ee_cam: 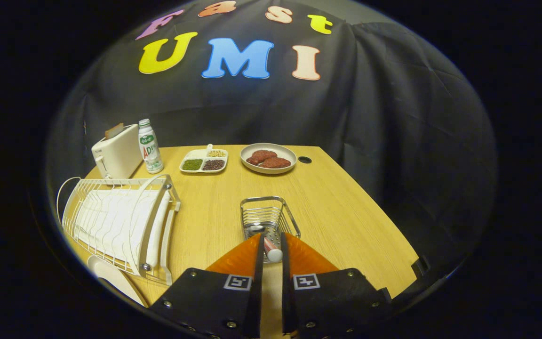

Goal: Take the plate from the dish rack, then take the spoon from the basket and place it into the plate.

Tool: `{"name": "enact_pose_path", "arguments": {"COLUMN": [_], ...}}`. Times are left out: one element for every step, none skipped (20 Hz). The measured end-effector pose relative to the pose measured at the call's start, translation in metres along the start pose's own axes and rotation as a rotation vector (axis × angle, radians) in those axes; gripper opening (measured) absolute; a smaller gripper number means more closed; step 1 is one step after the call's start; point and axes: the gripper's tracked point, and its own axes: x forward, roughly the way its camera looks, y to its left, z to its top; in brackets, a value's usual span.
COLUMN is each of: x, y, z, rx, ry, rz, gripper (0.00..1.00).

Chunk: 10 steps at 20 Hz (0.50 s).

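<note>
The wire basket (269, 214) stands on the wooden table just ahead of my fingers. The spoon (271, 248) lies at the basket's near end, its metal bowl inside and its white and red handle pointing back towards me. My gripper (271, 235) has its orange fingers closed in on that handle, one on each side, with only a narrow gap. The white plate (111, 278) lies flat on the table left of my fingers, in front of the white dish rack (120, 221), and I see only part of it.
At the back of the table stand a white toaster (116, 153), a green-labelled bottle (150, 146), a divided dish of beans (203, 161) and a plate with meat patties (268, 158). A cable hole (304, 159) sits near the far edge. Bare wood stretches right of the basket.
</note>
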Motion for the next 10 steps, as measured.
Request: {"name": "enact_pose_path", "arguments": {"x": [0.001, 0.001, -0.001, -0.003, -0.006, -0.008, -0.012, -0.016, -0.020, -0.026], "y": [0.000, -0.001, 0.000, 0.002, 0.004, 0.004, 0.004, 0.003, 0.003, 0.002], "z": [-0.001, 0.000, 0.001, 0.002, 0.003, 0.005, 0.009, 0.012, 0.014, 0.016], "rx": [-0.016, -0.037, -0.047, -0.052, -0.057, -0.059, -0.060, -0.061, -0.062, -0.063], "ry": [0.002, -0.001, 0.002, 0.000, 0.000, -0.004, -0.010, -0.015, -0.018, -0.021], "rz": [-0.004, -0.005, -0.008, -0.006, -0.006, -0.009, -0.015, -0.021, -0.029, -0.037], "gripper": [0.11, 0.11, 0.05, 0.05, 0.05, 0.05, 0.05, 0.05, 0.05, 0.05]}}
